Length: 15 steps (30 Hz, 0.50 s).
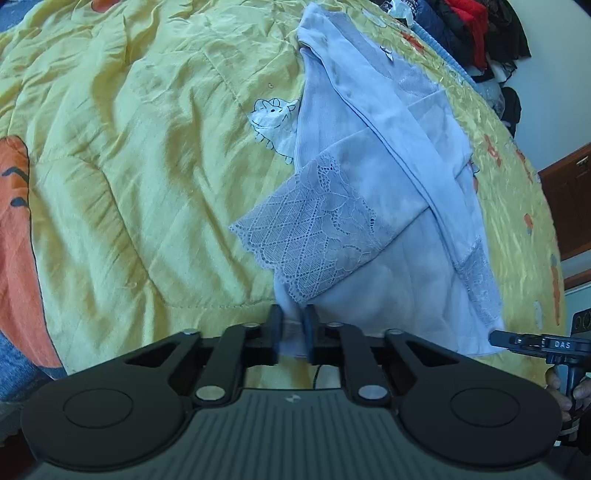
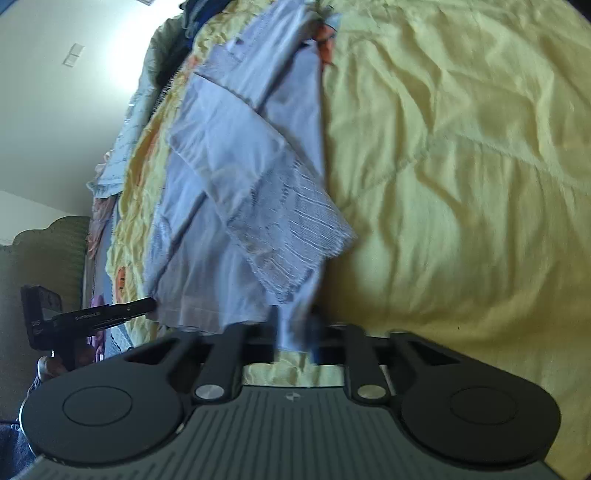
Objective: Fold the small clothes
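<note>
It was a home bedroom. A yellow quilt [image 1: 129,147] printed with cartoon animals spread ahead of the tools, dark clothes [image 1: 476,29] were heaped at its far end, and a wooden cabinet [image 1: 569,206] stood against the wall.

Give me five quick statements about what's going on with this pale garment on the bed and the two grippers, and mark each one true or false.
1. The left gripper is shut on the near edge of the pale garment. True.
2. The right gripper is open and holds nothing. False: it is shut on the garment's edge too.
3. The garment has a lace panel. True.
4. The garment lies on a plain white sheet. False: it lies on a yellow quilt with printed pictures.
5. A cartoon animal print shows on the quilt beside the garment. True.
</note>
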Tool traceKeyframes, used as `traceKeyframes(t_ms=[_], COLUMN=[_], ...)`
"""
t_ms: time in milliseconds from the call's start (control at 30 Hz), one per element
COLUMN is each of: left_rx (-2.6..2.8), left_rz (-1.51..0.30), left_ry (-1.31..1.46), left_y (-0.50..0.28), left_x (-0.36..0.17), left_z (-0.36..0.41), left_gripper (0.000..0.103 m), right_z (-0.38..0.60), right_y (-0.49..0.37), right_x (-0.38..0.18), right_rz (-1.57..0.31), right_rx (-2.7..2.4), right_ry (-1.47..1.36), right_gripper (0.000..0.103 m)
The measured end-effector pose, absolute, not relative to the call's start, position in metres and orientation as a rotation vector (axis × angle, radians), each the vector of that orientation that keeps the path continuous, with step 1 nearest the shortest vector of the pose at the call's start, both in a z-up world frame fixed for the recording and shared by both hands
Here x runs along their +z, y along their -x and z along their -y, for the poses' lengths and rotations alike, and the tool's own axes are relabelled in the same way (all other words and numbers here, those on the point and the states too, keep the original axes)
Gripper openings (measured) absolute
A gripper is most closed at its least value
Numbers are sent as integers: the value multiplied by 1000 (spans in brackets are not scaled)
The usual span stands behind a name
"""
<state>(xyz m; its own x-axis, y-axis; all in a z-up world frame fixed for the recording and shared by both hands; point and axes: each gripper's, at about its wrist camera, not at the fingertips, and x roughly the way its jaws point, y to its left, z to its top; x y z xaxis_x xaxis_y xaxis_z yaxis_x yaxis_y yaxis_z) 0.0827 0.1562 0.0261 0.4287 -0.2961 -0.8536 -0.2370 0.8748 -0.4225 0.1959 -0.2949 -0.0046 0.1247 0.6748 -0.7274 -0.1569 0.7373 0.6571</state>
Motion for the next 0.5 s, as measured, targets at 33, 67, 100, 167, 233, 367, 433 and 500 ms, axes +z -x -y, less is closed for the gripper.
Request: traceKeyframes(t_ms=[33, 67, 100, 167, 233, 367, 433, 500], left_rx=[-33, -39, -41, -31, -26, -18, -19, -24], left_rz=[-1142, -1139, -1132, -1118, -1123, -1163, -1161, -1155], left_ry=[525, 521, 509, 474, 466, 458, 481, 490], left_y=[-83, -84, -84, -85, -85, -85, -84, -83], left_x=[27, 29, 32, 40, 44, 32, 28, 30], left_z=[-156, -156, -156, -158, -164, -166, -168, -171], left_gripper=[5, 4, 4, 3, 3, 2, 2, 3], right_z=[295, 296, 296, 300, 304, 315, 312, 313], right_y=[-196, -195, -195, -194, -193, -192, -192, -193], right_x=[-7, -8, -8, -8, -6, -14, -12, -14], right_rz=[-1314, -1314, -1315, -1313, -1316, -1322, -1323, -1356], right_rx=[647, 658, 655, 640, 616, 604, 604, 606], right_ry=[-491, -506, -512, -521, -510, -574, -557, -571], right_gripper=[8, 6, 5, 5, 5, 4, 4, 16])
